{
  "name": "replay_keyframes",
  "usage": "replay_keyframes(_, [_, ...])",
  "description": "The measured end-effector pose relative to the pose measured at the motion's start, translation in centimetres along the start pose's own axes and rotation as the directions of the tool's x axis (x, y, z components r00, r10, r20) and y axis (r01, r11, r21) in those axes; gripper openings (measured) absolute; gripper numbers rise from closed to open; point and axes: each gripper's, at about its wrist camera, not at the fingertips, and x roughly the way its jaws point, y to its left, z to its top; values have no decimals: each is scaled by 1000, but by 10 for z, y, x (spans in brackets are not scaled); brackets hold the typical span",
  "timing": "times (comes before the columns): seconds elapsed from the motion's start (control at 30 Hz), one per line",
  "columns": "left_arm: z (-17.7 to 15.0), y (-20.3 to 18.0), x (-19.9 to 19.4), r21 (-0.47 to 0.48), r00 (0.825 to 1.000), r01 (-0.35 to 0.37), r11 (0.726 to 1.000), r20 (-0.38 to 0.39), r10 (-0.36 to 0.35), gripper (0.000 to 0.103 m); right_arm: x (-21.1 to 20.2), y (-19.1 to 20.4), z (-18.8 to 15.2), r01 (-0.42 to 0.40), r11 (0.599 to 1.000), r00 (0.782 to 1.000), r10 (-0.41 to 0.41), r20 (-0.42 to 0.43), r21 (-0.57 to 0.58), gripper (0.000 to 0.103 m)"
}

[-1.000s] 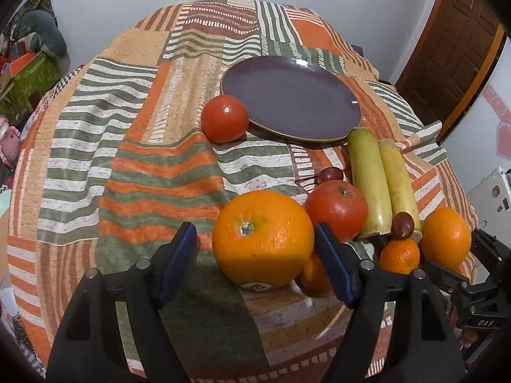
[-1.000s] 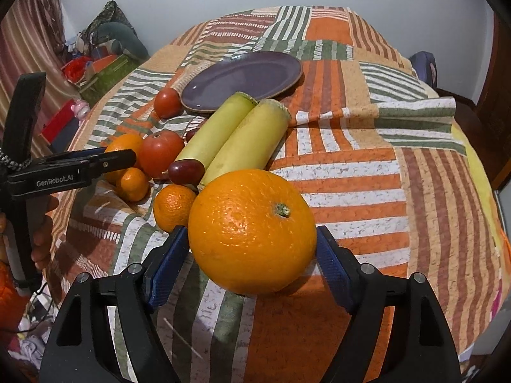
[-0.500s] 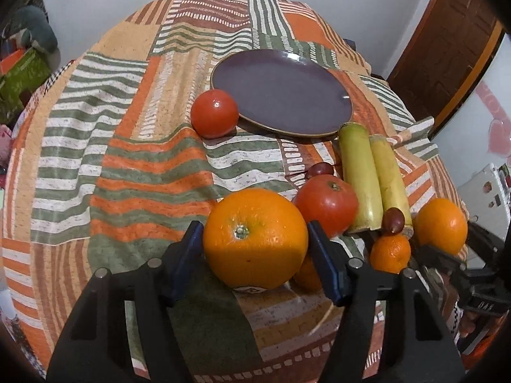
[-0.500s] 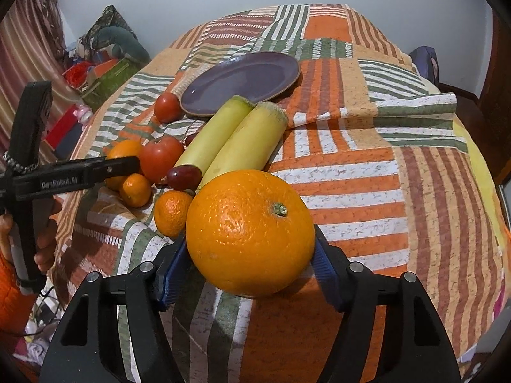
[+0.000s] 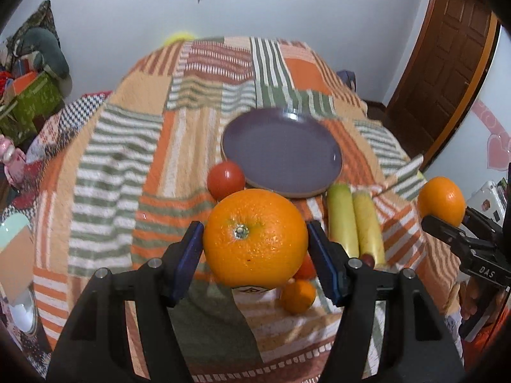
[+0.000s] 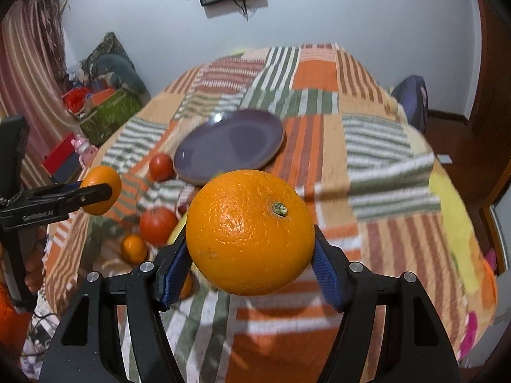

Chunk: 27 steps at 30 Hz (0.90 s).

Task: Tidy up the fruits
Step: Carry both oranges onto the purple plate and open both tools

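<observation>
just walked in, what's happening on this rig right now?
Fruit sorting, mid-carry. The left gripper is shut on one large orange and the right gripper on another large orange, both held above the patchwork cloth. The purple plate has nothing on it yet. Two tomatoes, two bananas and small oranges lie on the cloth near the plate.

Both rigs look the same: matte black plastic left claw (image 5: 255, 260) and right claw (image 6: 250, 273), each with ribbed blue rubber pads (image 5: 188, 257) and small silver screws on the knuckles. White "DAS" lettering at the left view's right edge, "GenRobot.AI" at the right view's left edge. Bit of bare fingers (image 6: 32, 269) lower left there.
</observation>
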Motion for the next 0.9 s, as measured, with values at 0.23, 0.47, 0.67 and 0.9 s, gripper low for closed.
replay_keyframes(0.23, [27,-4,-8,16,998,-11,1000,66,10,65,-5,1,29,12,999,997,-9,75,-35,65])
replay_keyframes(0.47, [54,-9,-9,24,994,-7,1000,113,4,65,-4,0,59,21,999,988,-13,153,-48,65])
replay_keyframes(0.67, [77,-14,-1,48,990,-22,999,140,15,65,5,1,81,28,996,982,-12,190,-83,65])
replay_keyframes(0.9, [107,-12,17,37,987,-20,999,159,14,65,28,7,100,38,991,981,-12,196,-127,65])
